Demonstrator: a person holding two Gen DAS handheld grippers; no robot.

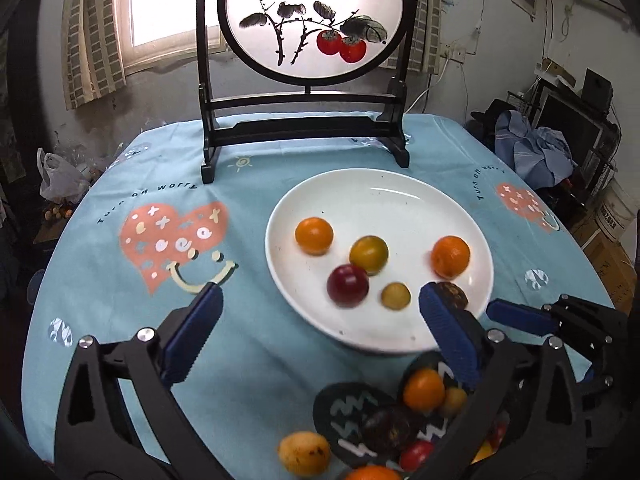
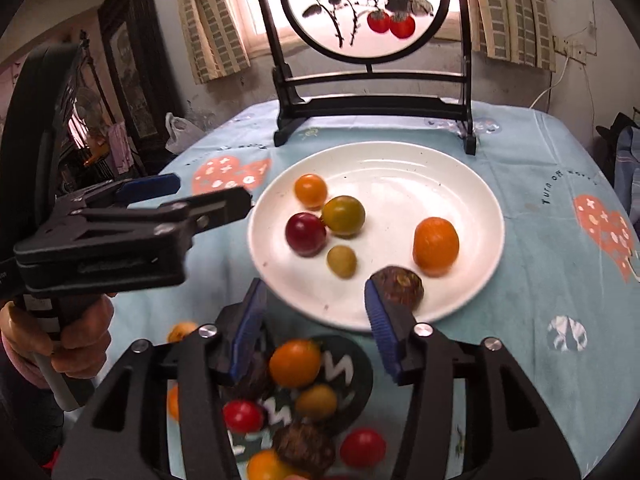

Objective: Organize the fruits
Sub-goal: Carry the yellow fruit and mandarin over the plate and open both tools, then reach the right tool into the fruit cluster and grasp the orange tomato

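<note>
A white plate [image 1: 400, 196] [image 2: 440, 168] holds several fruits: an orange tomato [image 1: 314, 235], a yellow-green tomato [image 1: 369, 255], a dark red one [image 1: 347, 285], a small yellow one [image 1: 395, 296], an orange [image 1: 450, 257] [image 2: 435, 246] and a dark brown fruit [image 1: 454, 293] [image 2: 400, 282] at the near rim. A dark patterned dish [image 1: 352, 408] [image 2: 352, 364] near me holds more fruits. My left gripper [image 1: 320, 320] is open and empty above the cloth by the plate. My right gripper [image 2: 316, 304] is open and empty over the plate's near edge; it also shows in the left wrist view [image 1: 516, 316].
A black-framed round screen with painted persimmons [image 1: 312, 20] stands at the back of the table. The blue tablecloth [image 1: 160, 184] covers the round table. A yellow fruit [image 1: 304, 453] lies on the cloth beside the dark dish. The left gripper crosses the right wrist view [image 2: 160, 196].
</note>
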